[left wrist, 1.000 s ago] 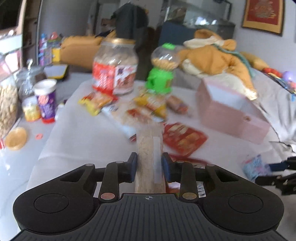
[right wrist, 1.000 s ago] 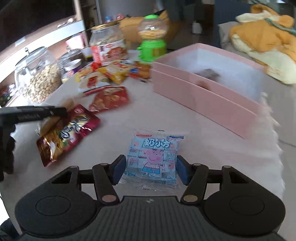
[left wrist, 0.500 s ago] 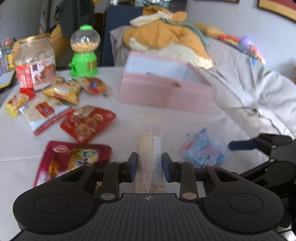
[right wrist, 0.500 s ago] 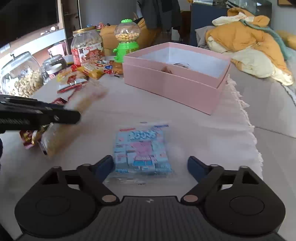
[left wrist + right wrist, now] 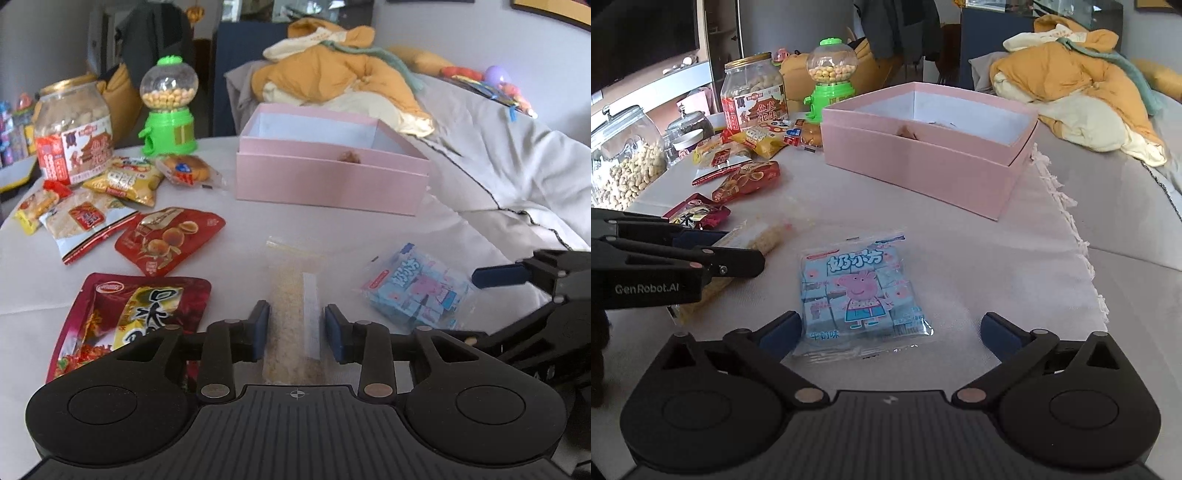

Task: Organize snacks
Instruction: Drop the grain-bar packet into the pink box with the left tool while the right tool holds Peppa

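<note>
Your left gripper [image 5: 294, 325] was opening, its jaws just clear of the clear cracker pack [image 5: 291, 314] lying between them on the cloth [image 5: 424, 229]. Your right gripper [image 5: 891, 328] was opening too, jaws spread wide around the blue pack [image 5: 858, 291], not touching it. The pink box [image 5: 923, 166] stood beyond.

On the side of your left gripper [image 5: 738, 264], seen from the right wrist view, white lettering reads "GenRobot.AI". The blue snack packet [image 5: 862, 295] lying on the cloth in front of you carries large Chinese characters, "奶小方", above a cartoon pig, and "牛奶味" at its lower left corner. The tall peanut jar [image 5: 755, 94] has a red and white label reading "鱼皮花生". Print on the other packets is too small to read.
</note>
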